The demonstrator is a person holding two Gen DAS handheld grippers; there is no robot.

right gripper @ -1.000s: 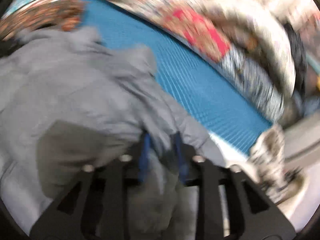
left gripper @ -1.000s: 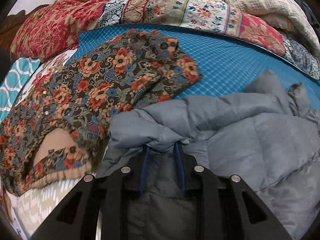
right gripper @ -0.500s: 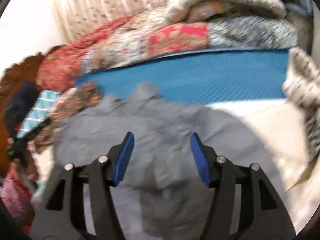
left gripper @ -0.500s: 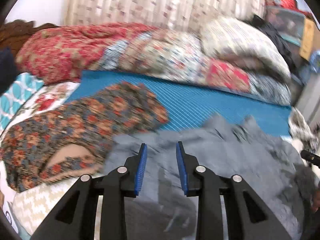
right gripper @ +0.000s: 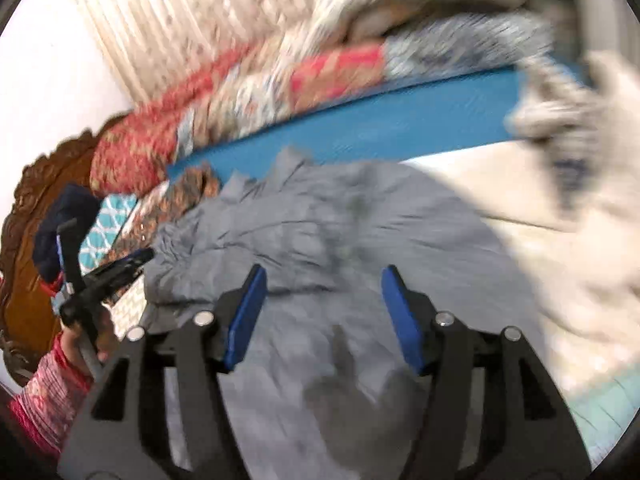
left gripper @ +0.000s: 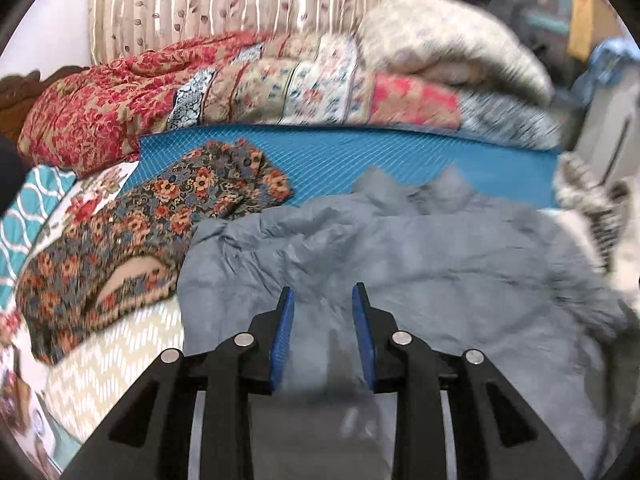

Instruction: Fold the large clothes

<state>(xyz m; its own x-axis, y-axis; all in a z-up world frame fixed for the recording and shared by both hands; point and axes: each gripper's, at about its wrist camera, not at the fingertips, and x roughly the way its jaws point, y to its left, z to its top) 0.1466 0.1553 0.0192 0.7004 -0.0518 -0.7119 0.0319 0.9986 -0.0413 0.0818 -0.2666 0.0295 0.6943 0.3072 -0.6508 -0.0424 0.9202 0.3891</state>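
Blue bedcover (left gripper: 360,152) runs under stacked quilts (left gripper: 280,88) along the curtain (left gripper: 200,4). Floral dress (left gripper: 132,224) lies left of the gray jacket (left gripper: 400,248), touching it. Left tool (left gripper: 322,300) and right tool (right gripper: 322,280) hang open above the jacket, gripping nothing.

Along the far side of the bed lies a blue quilted mat (left gripper: 352,152), and behind it a row of bedding is heaped: a red floral quilt (left gripper: 92,116), a patchwork quilt (left gripper: 320,92) and a pale blanket (left gripper: 452,48) on top. A striped cream curtain (left gripper: 208,4) with leaf sprigs hangs behind them. At the left sit a teal lattice-print cushion (left gripper: 24,216) and a carved wooden headboard (right gripper: 28,208).
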